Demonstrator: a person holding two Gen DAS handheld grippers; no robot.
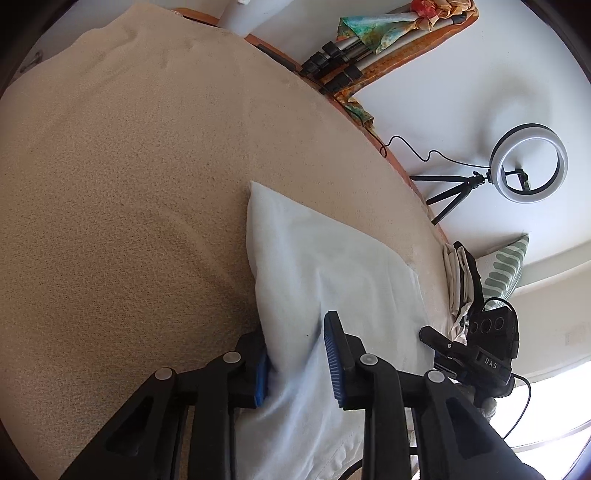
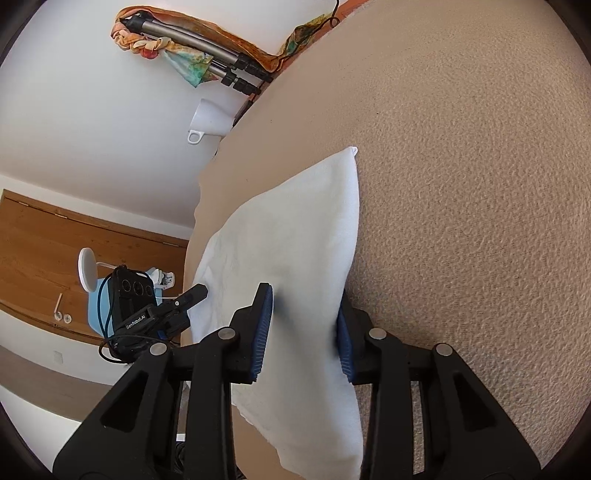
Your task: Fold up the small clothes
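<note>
A white cloth (image 1: 332, 266) lies folded on a beige textured blanket (image 1: 129, 184), close to the blanket's edge. My left gripper (image 1: 297, 336) is shut on the cloth's near end, with the fabric bunched between the blue pads (image 1: 332, 354). In the right wrist view the same white cloth (image 2: 295, 229) fills the gap of my right gripper (image 2: 303, 295), which is shut on its other near corner. Each gripper's black body shows in the other's view, the right one (image 1: 476, 354) and the left one (image 2: 147, 310). The cloth's far corner rests flat on the blanket (image 2: 461, 184).
Beyond the blanket's edge stand a ring light on a small tripod (image 1: 532, 162), folded tripod legs wrapped in a colourful scarf (image 1: 369, 33) and a leaf-patterned cushion (image 1: 502, 269). A white cup (image 2: 210, 118), a white lamp (image 2: 88, 269) and a wooden door (image 2: 44, 240) lie off the other side.
</note>
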